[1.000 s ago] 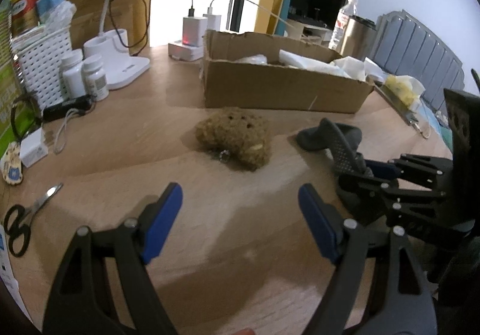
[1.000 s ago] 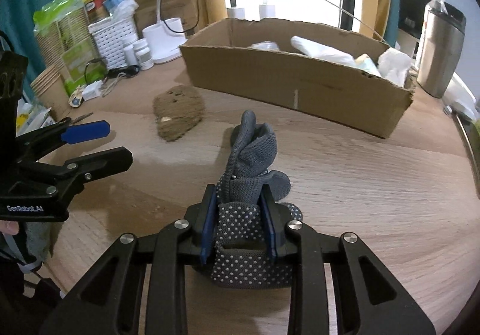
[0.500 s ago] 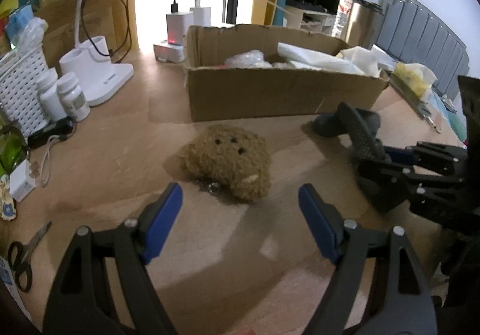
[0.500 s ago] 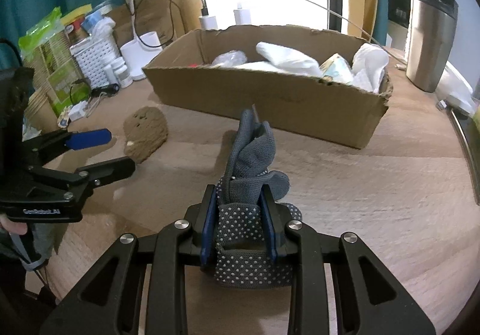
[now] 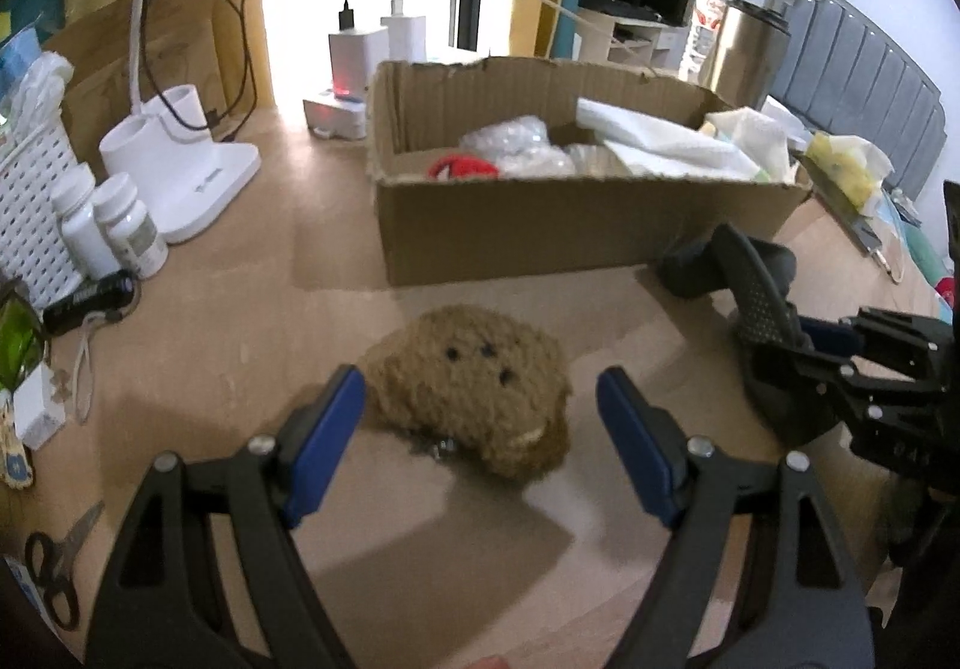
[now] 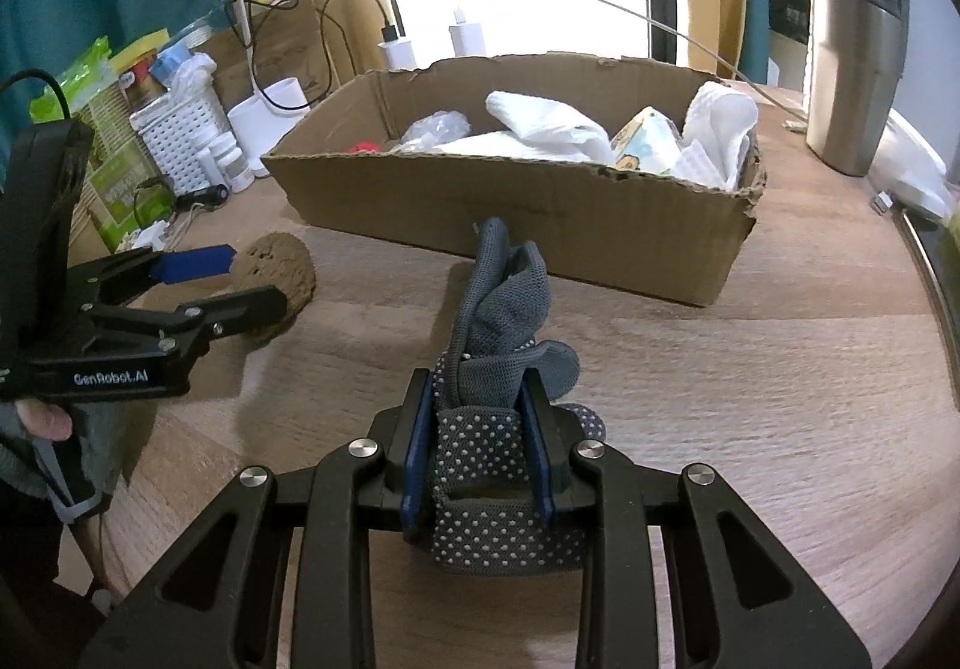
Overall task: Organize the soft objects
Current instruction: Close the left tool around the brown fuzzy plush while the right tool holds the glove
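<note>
Wooden tabletop [image 6: 750,369], lit from a bright window at the top of both frames.

- Cardboard box [image 6: 540,225]: upper centre of both views, open-topped, holding white cloths, clear plastic wrap and something red.
- Your right gripper [image 6: 477,429]: lower centre of the right view, its blue pads clamped on a grey dotted sock [image 6: 498,321]. The sock's cuff stands up in front of the box's near wall; its dotted sole hangs below the pads.
- Your left gripper [image 5: 480,429]: bottom of the left view, jaws apart, nothing pressed between them. The brown plush toy [image 5: 474,387] lies on the table just beyond the fingertips, centred in the gap, near the box's front wall.
- White perforated basket [image 5: 24,213], two white pill bottles [image 5: 114,231] and a white lamp base [image 5: 180,171]: left edge of the left view.
- Scissors [image 5: 54,573]: lower left corner.
- Steel tumbler [image 6: 852,75]: upper right of the right view.
</note>
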Tool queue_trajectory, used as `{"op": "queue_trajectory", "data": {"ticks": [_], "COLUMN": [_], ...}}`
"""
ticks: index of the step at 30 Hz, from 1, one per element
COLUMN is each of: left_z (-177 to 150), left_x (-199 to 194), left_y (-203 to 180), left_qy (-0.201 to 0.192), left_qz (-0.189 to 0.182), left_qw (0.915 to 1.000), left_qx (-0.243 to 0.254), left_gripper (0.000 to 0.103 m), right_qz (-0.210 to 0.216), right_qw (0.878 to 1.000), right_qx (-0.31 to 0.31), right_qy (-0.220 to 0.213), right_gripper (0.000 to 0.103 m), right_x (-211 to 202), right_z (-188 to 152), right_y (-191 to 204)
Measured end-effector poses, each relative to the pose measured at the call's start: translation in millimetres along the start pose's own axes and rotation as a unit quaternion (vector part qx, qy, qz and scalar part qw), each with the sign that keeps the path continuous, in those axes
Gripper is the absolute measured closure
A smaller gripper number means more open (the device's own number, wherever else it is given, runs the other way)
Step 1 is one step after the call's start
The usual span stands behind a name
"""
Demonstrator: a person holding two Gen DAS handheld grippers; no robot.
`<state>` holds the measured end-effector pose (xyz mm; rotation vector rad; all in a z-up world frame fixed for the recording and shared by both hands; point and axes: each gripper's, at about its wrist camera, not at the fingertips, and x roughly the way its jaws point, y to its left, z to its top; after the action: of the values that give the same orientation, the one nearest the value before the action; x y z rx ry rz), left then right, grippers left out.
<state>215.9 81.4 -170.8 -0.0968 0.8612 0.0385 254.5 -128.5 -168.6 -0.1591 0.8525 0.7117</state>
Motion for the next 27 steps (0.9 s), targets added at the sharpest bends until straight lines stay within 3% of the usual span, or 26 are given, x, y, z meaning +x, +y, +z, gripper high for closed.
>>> {"op": "queue_trajectory", "data": {"ticks": [14,18,20,27], "left_z": [13,11,10,7], "left_x": [22,23,20,11], "left_y": [0,1,1,-7], "left_qy": [0.011,0.012,0.008,0.006], "left_qz": [-0.004,-0.020,-0.028,-0.048], "left_qw": [0.9998,0.9996,0.9994,0.9982], "left_qx": [0.014,0.016,0.019,0.037], "left_gripper": [0.022,0.024,0.034,0.038], "right_qz": [-0.006,-0.007,-0.007,-0.006], "right_qw": [1.000,1.000,1.000,1.000], "right_qx": [0.003,0.000,-0.002,-0.010], "right_qy": [0.003,0.000,-0.001,-0.004], "right_gripper": [0.073,0.073,0.073,0.073], "right_x": [3,0,-1,-5], "right_z": [4,4,5,3], "right_y": [-1,1,4,13]}}
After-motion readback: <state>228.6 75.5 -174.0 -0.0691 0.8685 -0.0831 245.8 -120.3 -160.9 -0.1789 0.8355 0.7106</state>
